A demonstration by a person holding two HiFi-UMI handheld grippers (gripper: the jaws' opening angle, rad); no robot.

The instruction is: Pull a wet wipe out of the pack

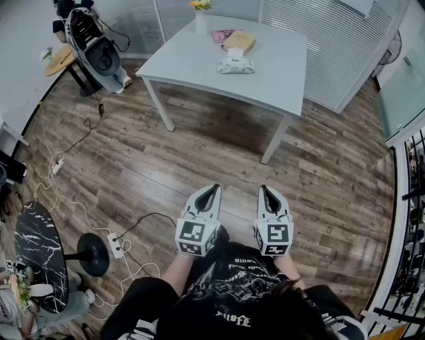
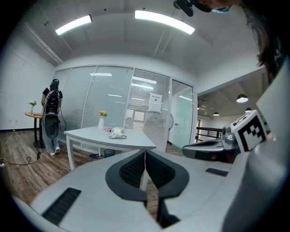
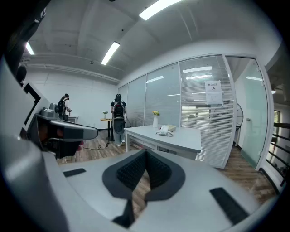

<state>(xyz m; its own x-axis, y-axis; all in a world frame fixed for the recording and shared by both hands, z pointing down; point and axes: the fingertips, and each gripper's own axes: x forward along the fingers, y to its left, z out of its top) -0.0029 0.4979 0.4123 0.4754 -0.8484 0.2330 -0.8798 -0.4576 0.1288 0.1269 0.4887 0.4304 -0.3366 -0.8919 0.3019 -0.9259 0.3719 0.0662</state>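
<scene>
The wet wipe pack [image 1: 236, 65] lies on the grey table [image 1: 279, 73] far ahead, a white wipe sticking up from its top; it also shows small in the left gripper view [image 2: 118, 134] and the right gripper view [image 3: 164, 132]. My left gripper [image 1: 214, 188] and right gripper [image 1: 265, 190] are held side by side close to the person's body over the wooden floor, well short of the table. Both are shut with nothing between their jaws, as seen in the left gripper view [image 2: 145, 152] and the right gripper view [image 3: 145, 152].
On the table stand a white vase with yellow flowers [image 1: 200, 18], a tan box [image 1: 240, 41] and a pink booklet [image 1: 221, 35]. A small round table [image 1: 63, 58] and a dark machine [image 1: 96, 46] stand at the left. Cables and a power strip [image 1: 115, 244] lie on the floor.
</scene>
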